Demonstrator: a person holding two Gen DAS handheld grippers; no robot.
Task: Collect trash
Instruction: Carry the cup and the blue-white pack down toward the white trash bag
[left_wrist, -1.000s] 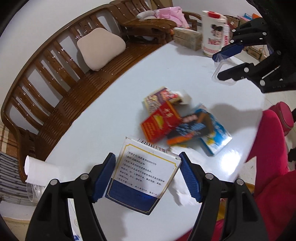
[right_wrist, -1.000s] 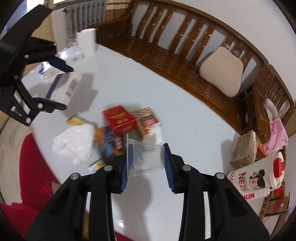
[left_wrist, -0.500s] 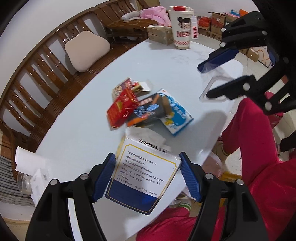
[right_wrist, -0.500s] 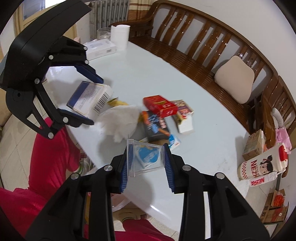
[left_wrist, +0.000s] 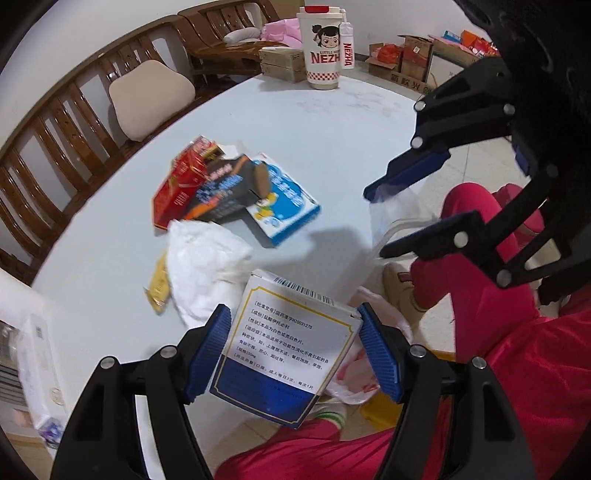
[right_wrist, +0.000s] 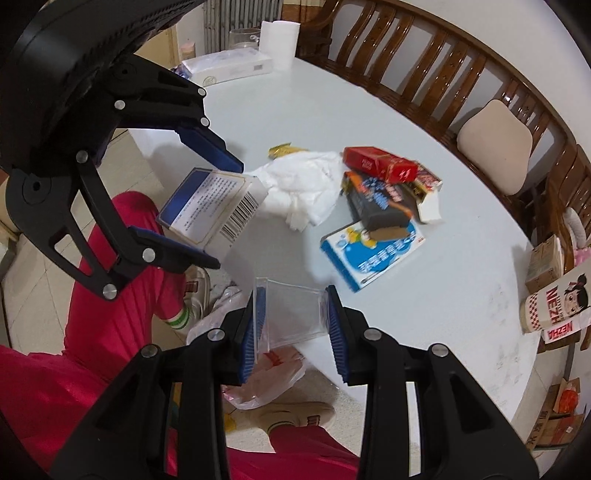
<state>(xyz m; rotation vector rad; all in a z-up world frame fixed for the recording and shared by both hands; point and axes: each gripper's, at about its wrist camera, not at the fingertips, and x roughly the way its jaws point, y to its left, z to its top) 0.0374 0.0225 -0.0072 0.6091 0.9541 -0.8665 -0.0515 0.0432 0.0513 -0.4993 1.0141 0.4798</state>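
Medicine box (left_wrist: 284, 343), clamped between the jaws of the left gripper (left_wrist: 295, 354), held over the worktop (left_wrist: 295, 118) edge. Clear cup (right_wrist: 291, 314), clamped in the right gripper (right_wrist: 293, 325), beside it, above a plastic bag (right_wrist: 269, 373) on the floor. On the worktop: tissue (left_wrist: 207, 266) and 4 packets (left_wrist: 229, 192), piled together.

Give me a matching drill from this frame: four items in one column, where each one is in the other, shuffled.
Items:
1. medicine box
2. clear box
3. tissue
4. Nezha cup

Places:
A. far end of the table
B. in the right gripper
C. in the left gripper
D. on the table beside the pile of packets

Pairs: 1-C, 2-B, 3-D, 4-A
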